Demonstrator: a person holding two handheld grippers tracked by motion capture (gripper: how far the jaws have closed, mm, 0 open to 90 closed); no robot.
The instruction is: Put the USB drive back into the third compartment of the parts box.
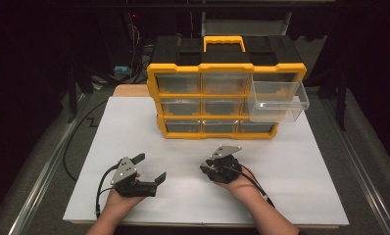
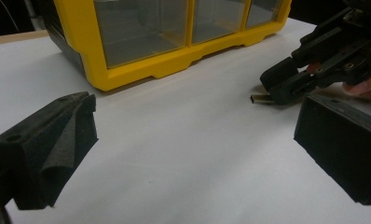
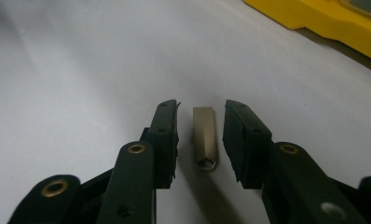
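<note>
2 black foam-padded grippers, left gripper (image 1: 150,168) jaws wide, right gripper (image 3: 201,137) jaws unclenched astride slim metal stick (image 3: 205,138)

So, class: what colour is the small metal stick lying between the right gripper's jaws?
The metal stick is a dull brass or gold tone, best seen in the right gripper view.

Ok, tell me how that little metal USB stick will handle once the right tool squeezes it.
The USB stick looks like stiff metal, so it probably won't bend. Its smooth, shiny sides may slip between the right tool's pads. Lying flat and thin on the white board, it shouldn't roll.
</note>
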